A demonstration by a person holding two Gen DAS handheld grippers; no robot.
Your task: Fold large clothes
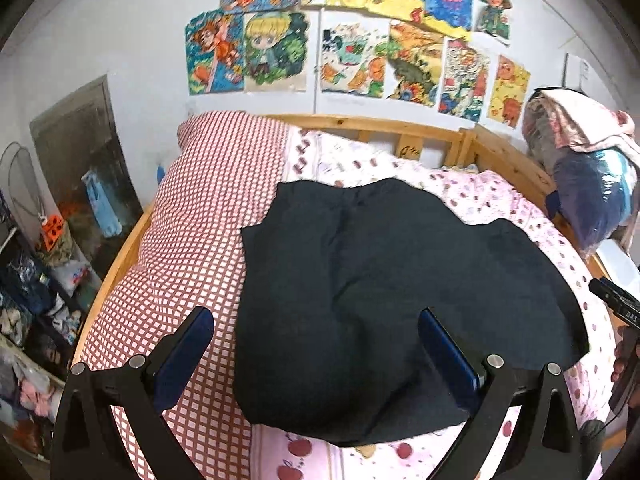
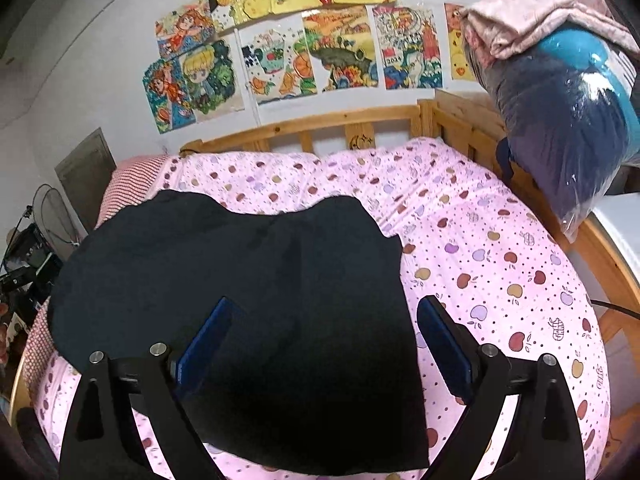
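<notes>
A large black garment (image 1: 384,280) lies spread flat on the bed, partly over a red-checked quilt (image 1: 192,216) and partly over the pink apple-print sheet (image 2: 500,264). My left gripper (image 1: 316,316) hovers open above the garment's near left edge, nothing between its blue-padded fingers. In the right wrist view the same black garment (image 2: 248,288) fills the lower left. My right gripper (image 2: 324,308) is open above the garment's near right edge, empty. The other gripper's body (image 1: 618,308) shows at the right edge of the left wrist view.
A wooden bed frame (image 2: 340,120) rails the far side and right. A bagged blue bundle with pink cloth on top (image 2: 560,92) sits at the right rail. Drawings (image 1: 352,56) cover the wall. Cluttered shelves (image 1: 36,300) stand left of the bed.
</notes>
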